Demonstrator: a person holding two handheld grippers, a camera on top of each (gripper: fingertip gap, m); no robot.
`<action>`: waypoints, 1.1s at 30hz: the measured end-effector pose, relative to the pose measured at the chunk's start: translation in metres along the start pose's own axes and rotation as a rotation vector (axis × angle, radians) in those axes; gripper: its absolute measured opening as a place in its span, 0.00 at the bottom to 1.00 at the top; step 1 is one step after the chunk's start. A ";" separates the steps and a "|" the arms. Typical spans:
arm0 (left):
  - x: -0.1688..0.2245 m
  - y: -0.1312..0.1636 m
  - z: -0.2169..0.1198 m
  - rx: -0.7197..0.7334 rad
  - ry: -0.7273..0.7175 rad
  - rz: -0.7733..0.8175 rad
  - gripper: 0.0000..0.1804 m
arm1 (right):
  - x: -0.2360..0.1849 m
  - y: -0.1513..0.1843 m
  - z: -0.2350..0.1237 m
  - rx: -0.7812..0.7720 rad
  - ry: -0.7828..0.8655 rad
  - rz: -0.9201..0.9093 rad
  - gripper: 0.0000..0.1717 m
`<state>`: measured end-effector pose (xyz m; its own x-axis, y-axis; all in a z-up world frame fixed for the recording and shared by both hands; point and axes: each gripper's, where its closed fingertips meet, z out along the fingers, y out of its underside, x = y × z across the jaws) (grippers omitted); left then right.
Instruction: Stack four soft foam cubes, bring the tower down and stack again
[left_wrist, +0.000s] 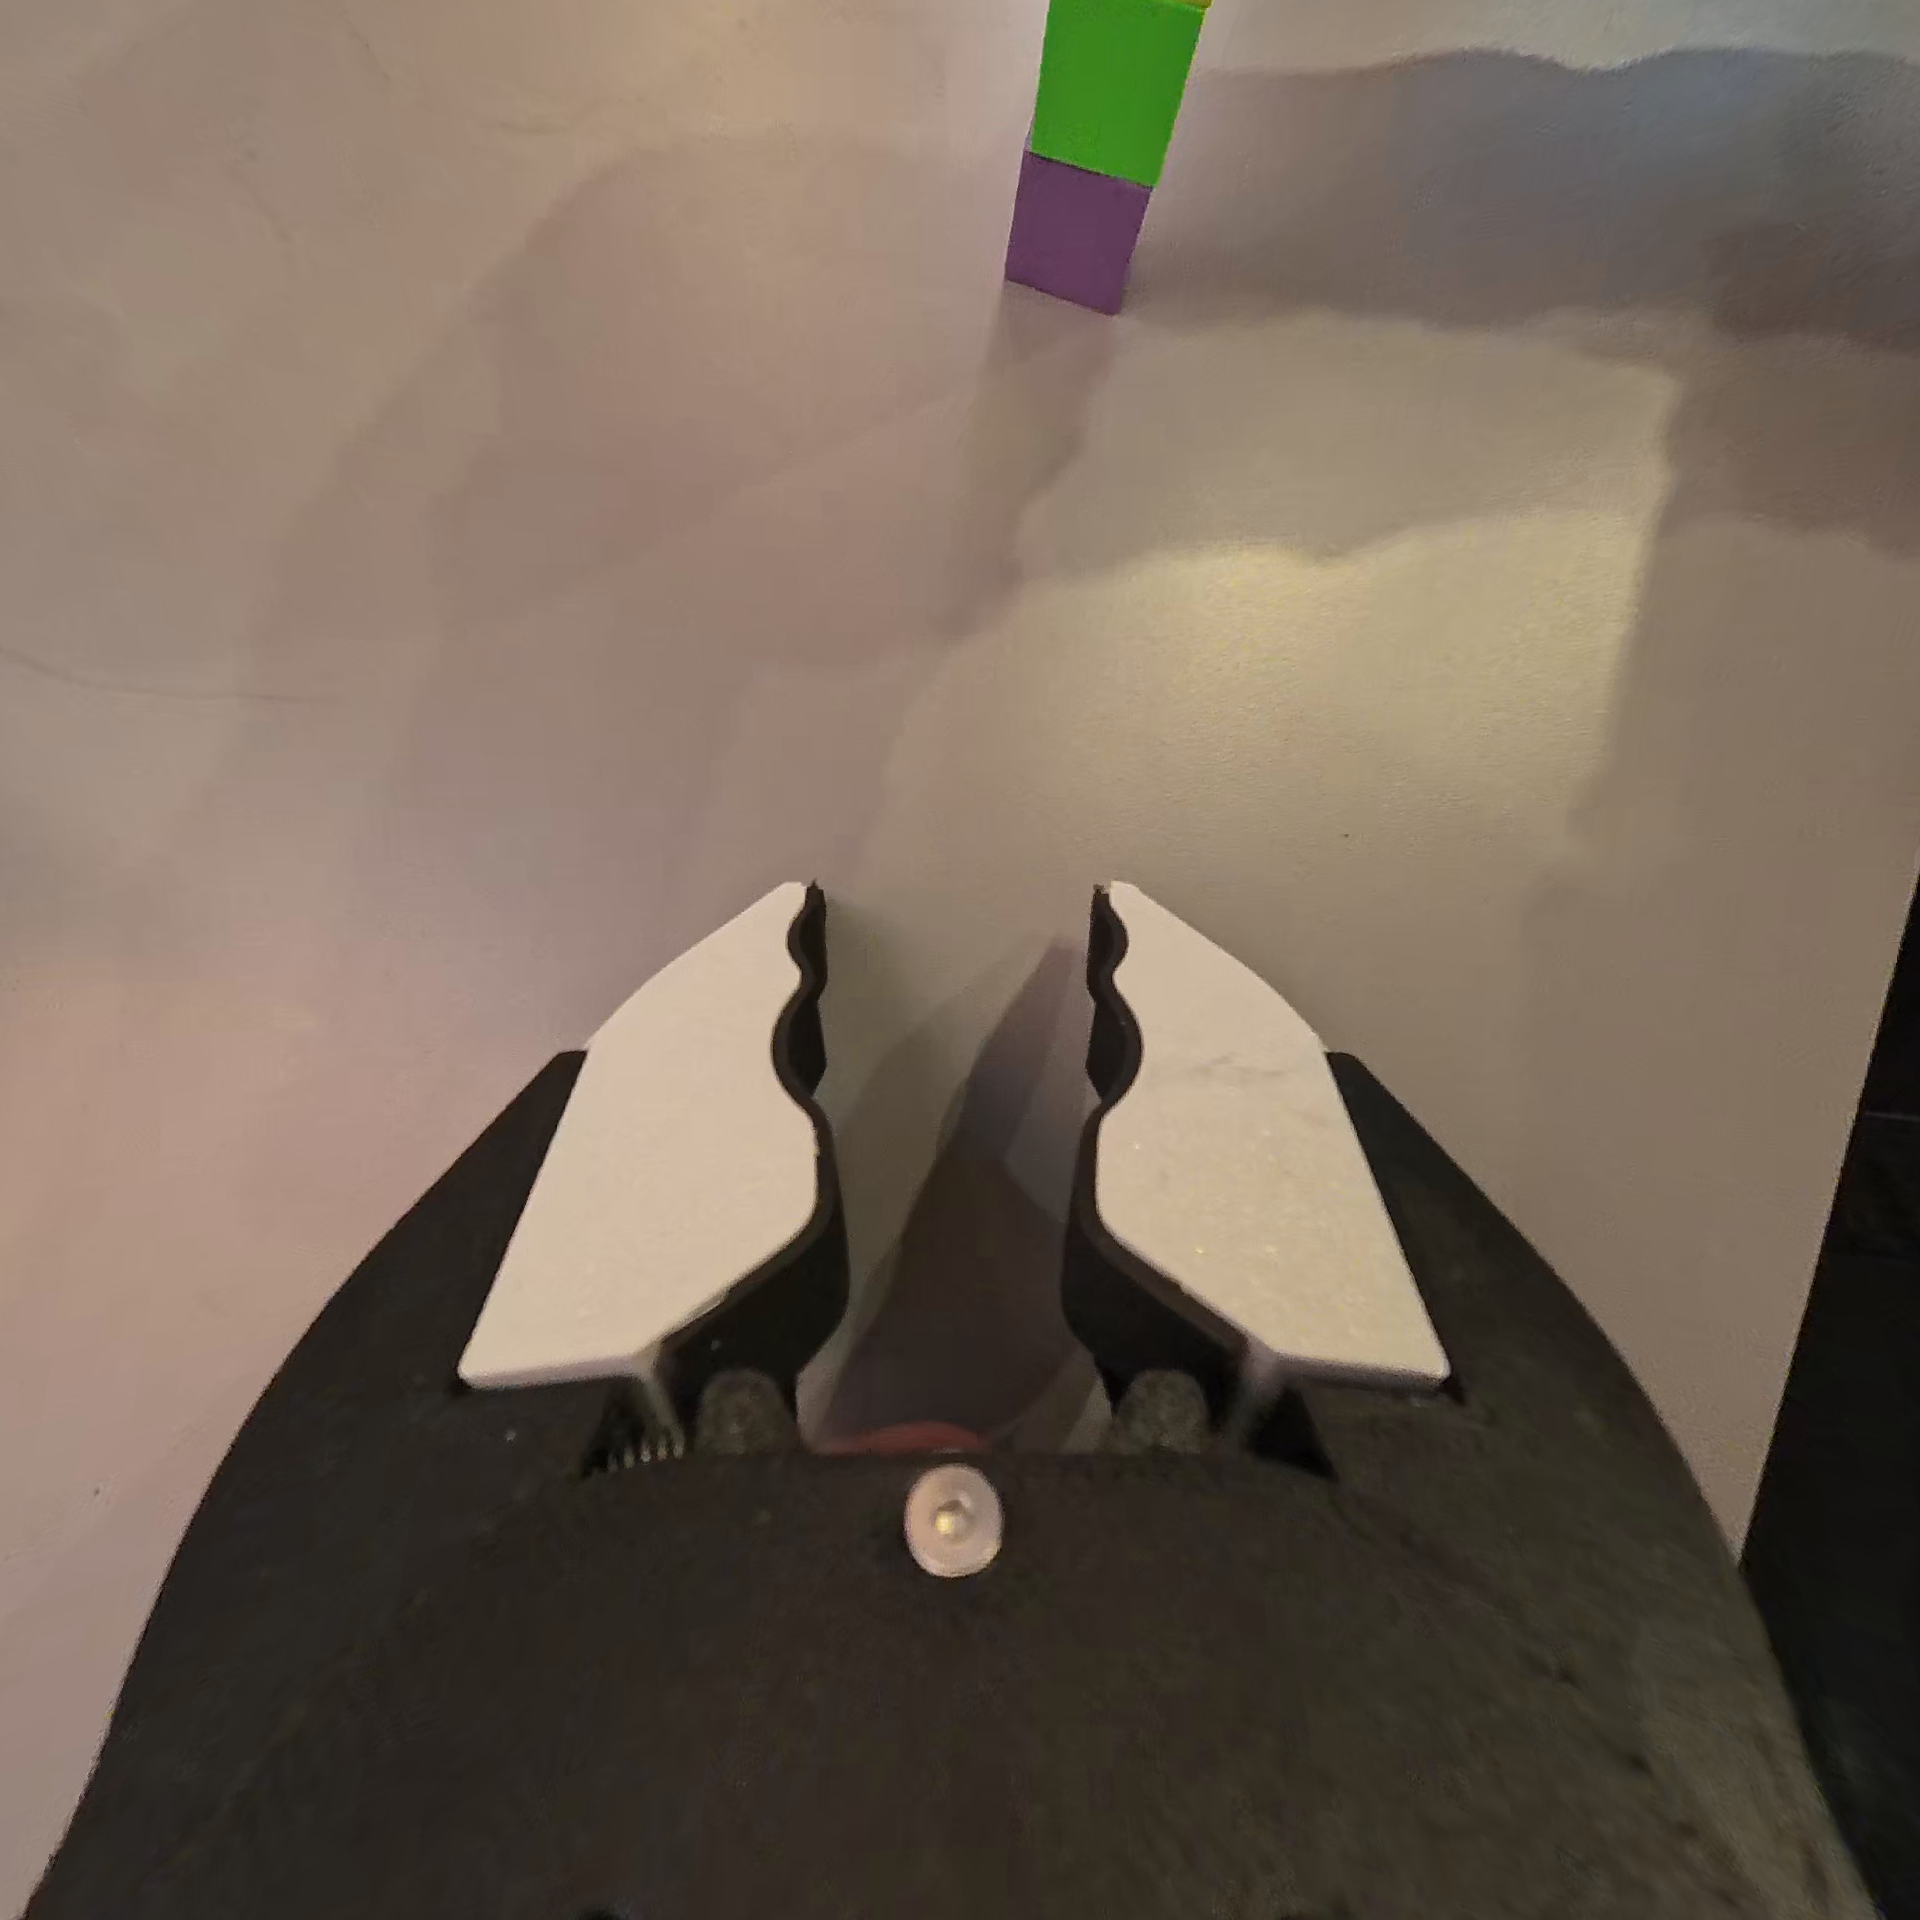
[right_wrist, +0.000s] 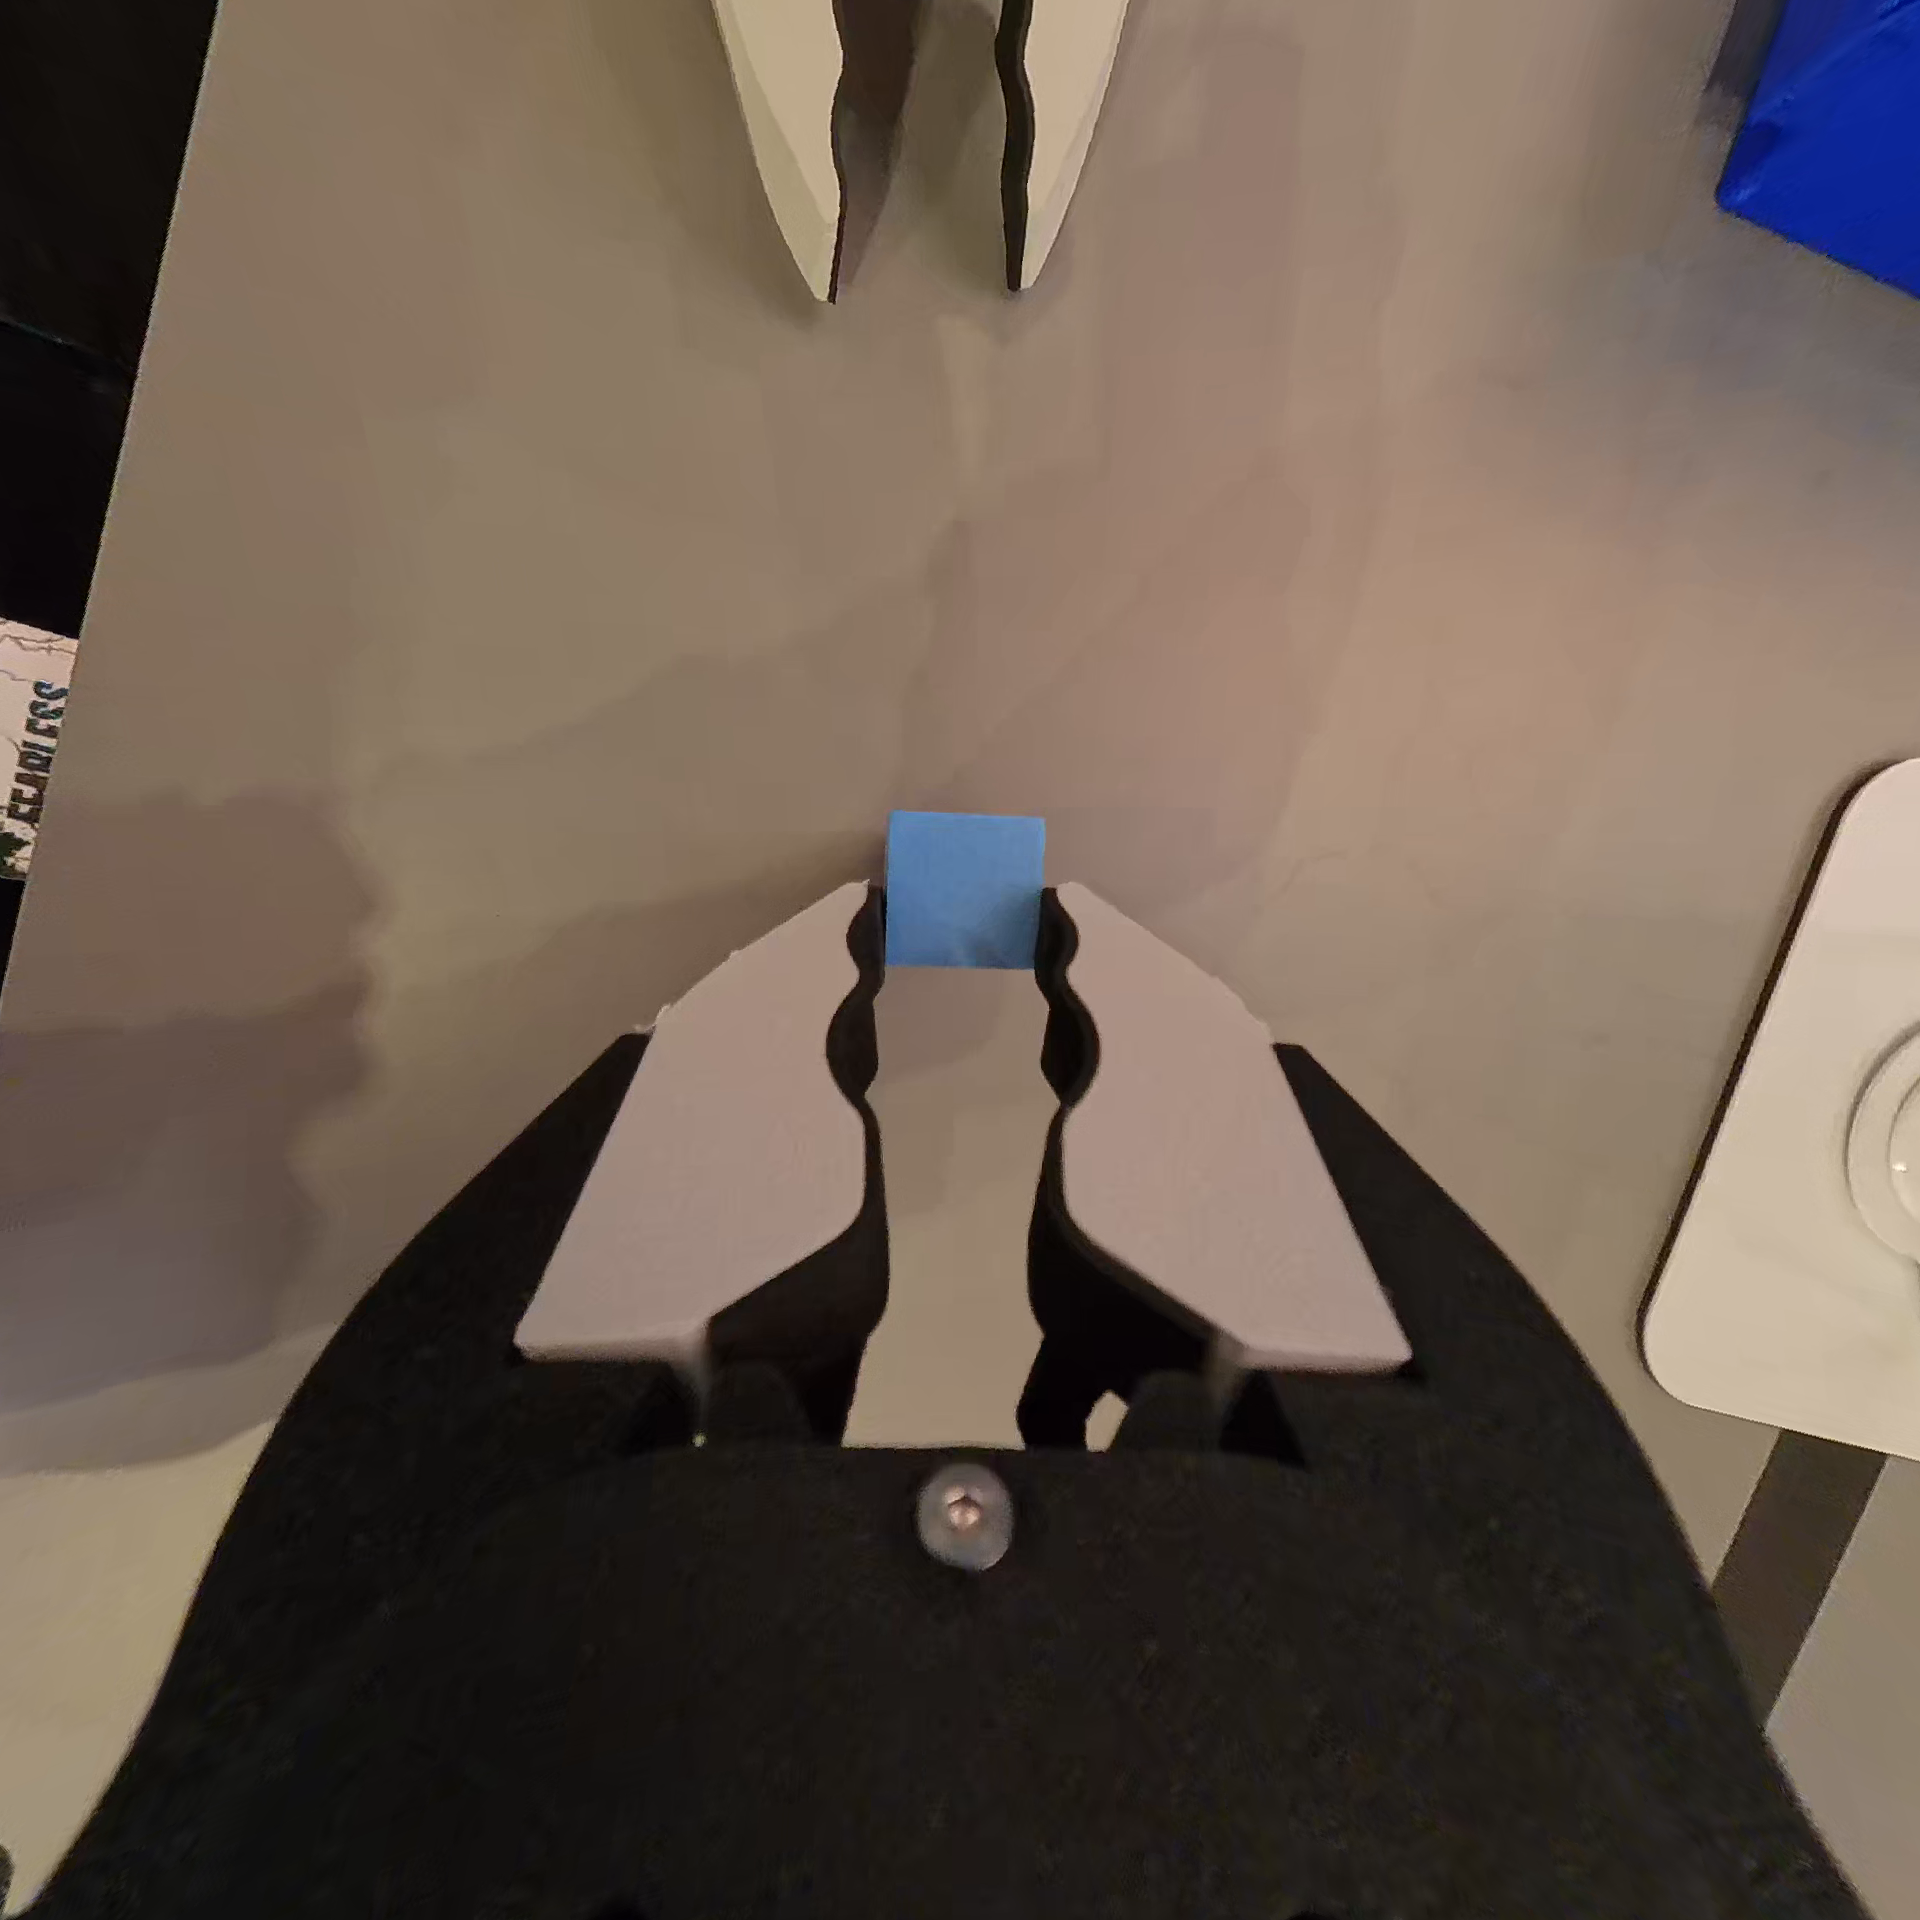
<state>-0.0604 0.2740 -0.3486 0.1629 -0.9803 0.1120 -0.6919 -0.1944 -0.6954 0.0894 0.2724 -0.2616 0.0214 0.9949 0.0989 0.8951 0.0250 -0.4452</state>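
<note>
The pale table (right_wrist: 520, 520) carries little besides the cubes: a white flat device (right_wrist: 1787, 1143) with a round clear part lies at the right edge of the right wrist view, a blue wrapped object (right_wrist: 1829, 156) sits at the far right corner, and a printed card (right_wrist: 31, 748) hangs past the left edge. Nothing stands between the two grippers.

The right gripper (right_wrist: 964, 904) clamps a blue foam cube (right_wrist: 964, 894) at its tips — both pads press its side faces, one flat face turned squarely to the camera. A cube has no long axis.

The left gripper (left_wrist: 956, 904) has its jaws apart with only bare table between them. Ahead of it a green cube (left_wrist: 1117, 88) rests on a purple cube (left_wrist: 1075, 244), the tower upright — its top is cut off by the frame.
</note>
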 end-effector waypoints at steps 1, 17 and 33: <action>0.000 0.000 0.000 0.000 0.000 0.002 0.27 | 0.001 0.000 0.000 -0.004 0.000 -0.001 0.16; 0.001 0.000 0.000 0.000 0.004 0.002 0.27 | 0.003 0.003 0.006 -0.029 -0.022 -0.001 0.16; 0.001 0.000 -0.001 0.001 0.007 0.002 0.27 | 0.002 0.004 0.006 -0.038 -0.032 -0.008 0.16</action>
<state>-0.0610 0.2730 -0.3481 0.1565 -0.9808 0.1161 -0.6916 -0.1927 -0.6961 0.0903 0.2752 -0.2685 -0.0001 0.9973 0.0735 0.9115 0.0303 -0.4102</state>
